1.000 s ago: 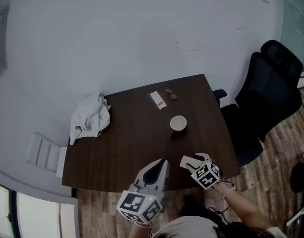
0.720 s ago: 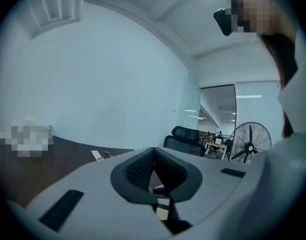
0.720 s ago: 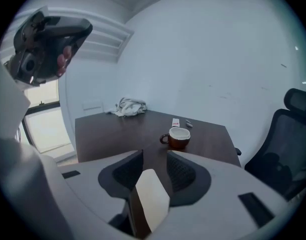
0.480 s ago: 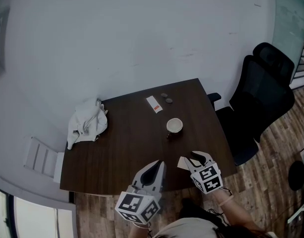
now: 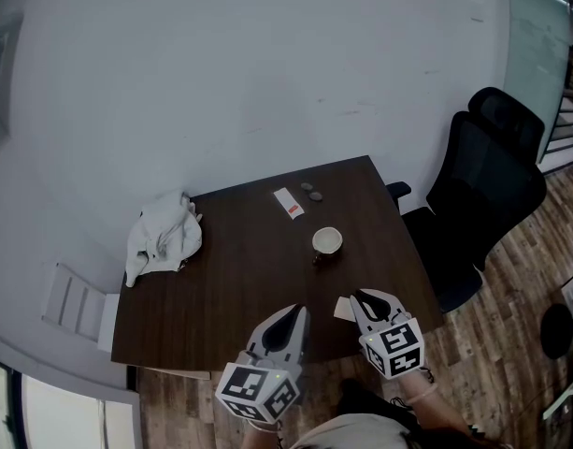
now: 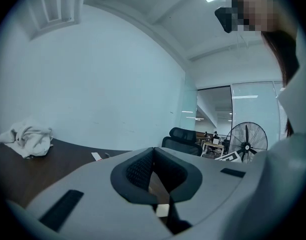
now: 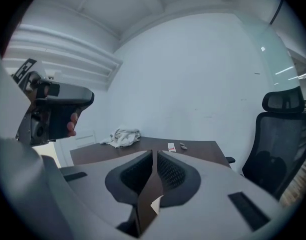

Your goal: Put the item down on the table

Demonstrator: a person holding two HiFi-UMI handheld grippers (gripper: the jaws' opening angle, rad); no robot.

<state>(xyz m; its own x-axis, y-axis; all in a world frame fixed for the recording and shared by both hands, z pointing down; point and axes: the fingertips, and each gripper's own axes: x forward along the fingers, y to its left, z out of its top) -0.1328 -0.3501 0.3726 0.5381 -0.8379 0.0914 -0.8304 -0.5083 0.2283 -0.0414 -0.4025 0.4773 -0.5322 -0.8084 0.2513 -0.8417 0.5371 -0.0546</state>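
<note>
A small pale card [image 5: 343,309] hangs over the near right part of the dark wooden table [image 5: 221,279]. My right gripper [image 5: 359,297] is shut on it. Its jaws have just been closing with the card between them. In the right gripper view the card [image 7: 149,196] runs edge-on between the pads, brown with a white corner, and the right gripper [image 7: 153,153] points across the table, slightly down. My left gripper [image 5: 293,312] hovers over the near edge beside it. In the left gripper view the left gripper [image 6: 153,150] has its jaw tips together and holds nothing.
On the table are a cup [image 5: 327,241] in the middle, a white sachet [image 5: 287,203] and two small dark discs [image 5: 310,191] at the far edge, and a crumpled white cloth [image 5: 163,236] at the left. A black office chair [image 5: 478,195] stands to the right.
My right gripper has closed on the card and lifted it off the table. The left gripper has stayed almost where it was.
</note>
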